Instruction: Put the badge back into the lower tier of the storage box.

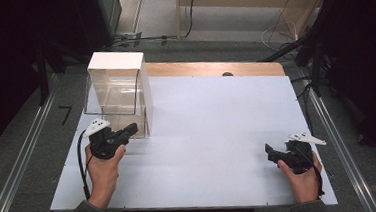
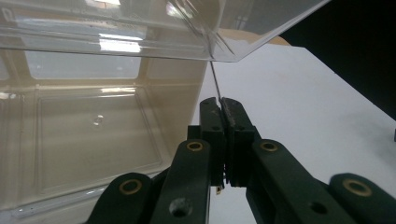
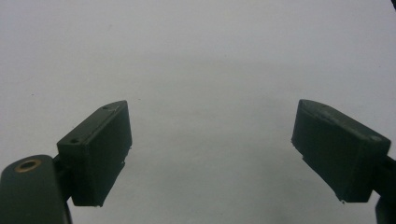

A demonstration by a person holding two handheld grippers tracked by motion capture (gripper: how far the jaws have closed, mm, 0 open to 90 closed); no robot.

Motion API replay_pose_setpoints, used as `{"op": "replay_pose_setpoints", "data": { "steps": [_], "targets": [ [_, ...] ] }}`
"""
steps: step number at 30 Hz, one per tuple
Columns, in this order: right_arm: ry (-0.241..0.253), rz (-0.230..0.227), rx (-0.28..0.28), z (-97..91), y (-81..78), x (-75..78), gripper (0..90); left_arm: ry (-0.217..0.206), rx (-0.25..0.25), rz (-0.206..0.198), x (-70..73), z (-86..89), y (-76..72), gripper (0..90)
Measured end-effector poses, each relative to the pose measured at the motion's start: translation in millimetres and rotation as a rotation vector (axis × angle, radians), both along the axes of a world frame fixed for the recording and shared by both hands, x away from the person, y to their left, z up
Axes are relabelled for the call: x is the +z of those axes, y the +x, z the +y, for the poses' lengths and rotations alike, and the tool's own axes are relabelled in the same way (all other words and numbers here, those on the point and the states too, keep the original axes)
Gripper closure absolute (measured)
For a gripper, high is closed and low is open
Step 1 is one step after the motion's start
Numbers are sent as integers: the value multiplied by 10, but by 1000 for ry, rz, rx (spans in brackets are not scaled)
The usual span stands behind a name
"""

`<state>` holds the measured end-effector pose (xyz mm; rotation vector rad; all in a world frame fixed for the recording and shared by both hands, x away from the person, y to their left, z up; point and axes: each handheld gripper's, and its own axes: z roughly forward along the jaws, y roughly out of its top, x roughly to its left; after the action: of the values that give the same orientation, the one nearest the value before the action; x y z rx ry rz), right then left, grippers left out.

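A: Where was the clear plastic box with the white side panel (image 1: 117, 88)?

B: At the far left corner of the pale blue surface (image 1: 213, 134). The left gripper (image 2: 223, 103) had its fingers closed on the thin transparent flap (image 2: 214, 79).

A: And the right gripper (image 1: 274, 152)?

B: Wide open, holding nothing, near the right edge. I judge the work was only beginning.

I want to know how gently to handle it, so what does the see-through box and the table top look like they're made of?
The box looks like clear, glossy hard plastic: you see through its walls, and they carry bright reflections. Its white side panel seems opaque plastic, though that is uncertain. The table top looks like a matte pale sheet, with a bare wood strip along its far edge.
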<state>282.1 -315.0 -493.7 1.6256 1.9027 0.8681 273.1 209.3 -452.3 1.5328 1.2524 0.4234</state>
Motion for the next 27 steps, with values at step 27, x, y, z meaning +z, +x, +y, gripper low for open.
{"op": "replay_pose_setpoints", "data": {
  "steps": [27],
  "targets": [
    [3,3,-2,3,2,-3,108,20,68,-8,-53,86,80,894]
  ]
}}
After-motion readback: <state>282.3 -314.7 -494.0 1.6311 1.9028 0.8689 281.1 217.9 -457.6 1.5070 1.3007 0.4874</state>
